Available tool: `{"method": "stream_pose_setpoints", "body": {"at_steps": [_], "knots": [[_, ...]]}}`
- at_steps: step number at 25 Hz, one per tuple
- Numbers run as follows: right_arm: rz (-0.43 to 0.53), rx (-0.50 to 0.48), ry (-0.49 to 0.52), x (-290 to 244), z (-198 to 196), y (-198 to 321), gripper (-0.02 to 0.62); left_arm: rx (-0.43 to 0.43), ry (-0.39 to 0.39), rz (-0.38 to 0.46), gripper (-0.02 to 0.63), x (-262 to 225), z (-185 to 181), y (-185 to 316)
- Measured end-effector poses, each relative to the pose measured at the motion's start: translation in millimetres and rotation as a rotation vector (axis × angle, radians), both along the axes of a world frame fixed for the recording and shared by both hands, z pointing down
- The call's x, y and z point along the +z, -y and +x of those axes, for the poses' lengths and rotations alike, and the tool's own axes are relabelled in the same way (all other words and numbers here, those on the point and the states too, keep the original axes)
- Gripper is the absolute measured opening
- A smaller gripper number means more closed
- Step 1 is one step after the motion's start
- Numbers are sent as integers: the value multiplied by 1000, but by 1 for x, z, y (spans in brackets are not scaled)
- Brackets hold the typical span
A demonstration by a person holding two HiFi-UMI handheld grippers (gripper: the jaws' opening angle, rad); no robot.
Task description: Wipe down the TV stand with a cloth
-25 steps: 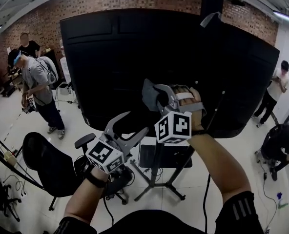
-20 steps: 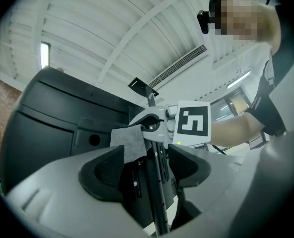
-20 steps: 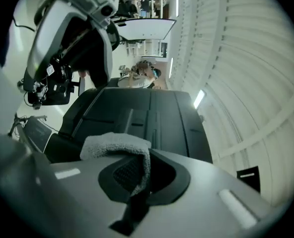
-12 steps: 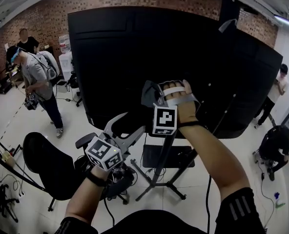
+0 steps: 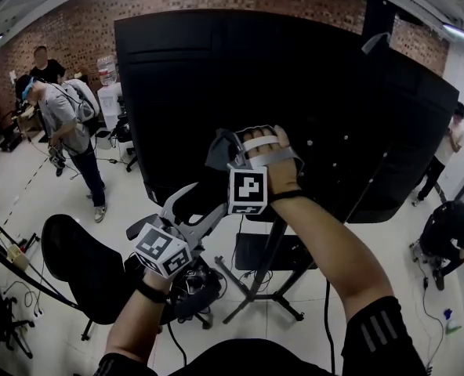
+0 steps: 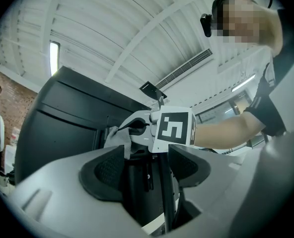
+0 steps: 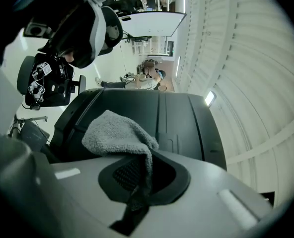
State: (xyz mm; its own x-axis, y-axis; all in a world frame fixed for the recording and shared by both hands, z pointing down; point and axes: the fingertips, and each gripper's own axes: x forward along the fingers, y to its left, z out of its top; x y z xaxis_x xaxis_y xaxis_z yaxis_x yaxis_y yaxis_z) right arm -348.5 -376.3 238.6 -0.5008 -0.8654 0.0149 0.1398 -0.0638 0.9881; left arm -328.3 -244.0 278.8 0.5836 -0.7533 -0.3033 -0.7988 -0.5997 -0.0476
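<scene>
Behind the big black TV panel (image 5: 216, 69), person standing: right gripper (image 5: 226, 149) clamped tight on the grey cloth (image 7: 118, 132). A bunched fold sticks out past the pads, held close to the panel's lower back; contact itself not confirmed. Since a second ago the right hand has slid leftward across the panel and rolled, carrying the cloth along. The left gripper (image 5: 186, 204) has drifted slightly left and lower, jaws apart, nothing between them, the stand's post (image 5: 265, 261) visible beyond. Reading: a wiping stroke seems under way along the screen's back. The post, shelf (image 5: 273, 251) and legs (image 5: 287, 308) below look not yet reached.
</scene>
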Motion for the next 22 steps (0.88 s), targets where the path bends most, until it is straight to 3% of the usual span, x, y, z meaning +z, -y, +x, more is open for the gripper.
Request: {"method": "stream_pose_setpoints", "body": {"at_steps": [12,14,19,22], "knots": [[-69,-85,42,4,-29,-11,9,-57,0,-8,302,3,-20,-9],[-131,-125,115,-1,-22,-22,9,-62,2,-8,302,0,-16,-10],[-381,-273,429,-32,19,-55,9,-60,4,18,302,-14,-1,-10],[-456,-318,594,-61,60,-67,9,-43,23,39,302,-21,14,-10]]}}
